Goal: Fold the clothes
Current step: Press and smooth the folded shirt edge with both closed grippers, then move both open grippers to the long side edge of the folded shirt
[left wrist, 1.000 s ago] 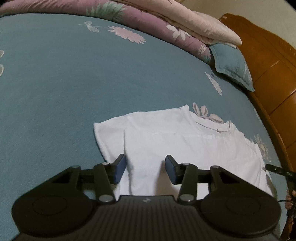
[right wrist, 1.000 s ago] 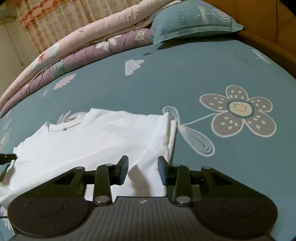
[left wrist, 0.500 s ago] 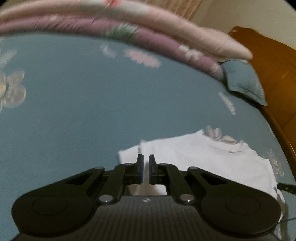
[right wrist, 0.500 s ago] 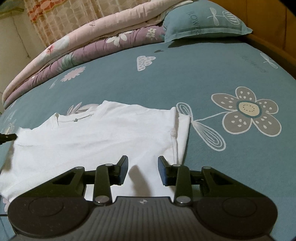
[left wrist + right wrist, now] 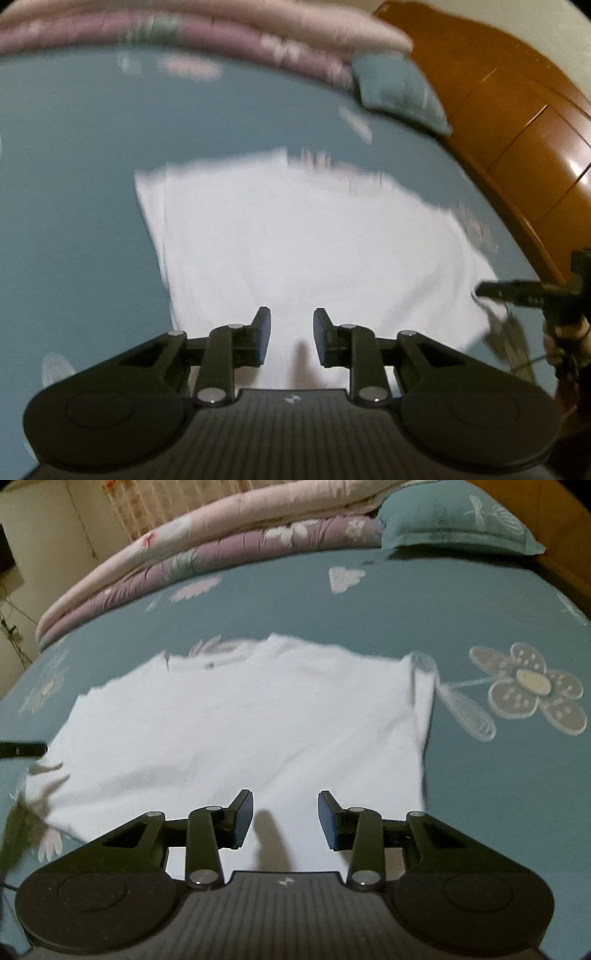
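Note:
A white T-shirt (image 5: 295,243) lies flat on the teal bedsheet, its collar toward the far side; the left wrist view is blurred by motion. My left gripper (image 5: 291,338) hovers open over the shirt's near edge with nothing between its fingers. In the right wrist view the same white T-shirt (image 5: 240,723) is spread out, one sleeve folded in at its right side. My right gripper (image 5: 286,819) stands open above the shirt's near hem, empty. The right gripper's black tip (image 5: 517,290) shows at the left view's right edge, the left gripper's tip (image 5: 22,748) at the right view's left edge.
The teal bedsheet (image 5: 461,602) has flower prints. Folded pink and purple quilts (image 5: 221,550) and a teal pillow (image 5: 454,520) lie along the far side. A wooden headboard (image 5: 517,122) borders the bed. A hand (image 5: 569,328) shows at the left view's right edge.
My left gripper shut half a second ago and has opened again, moving back over the shirt. The right gripper has opened wider and the shirt looks closer in its view.

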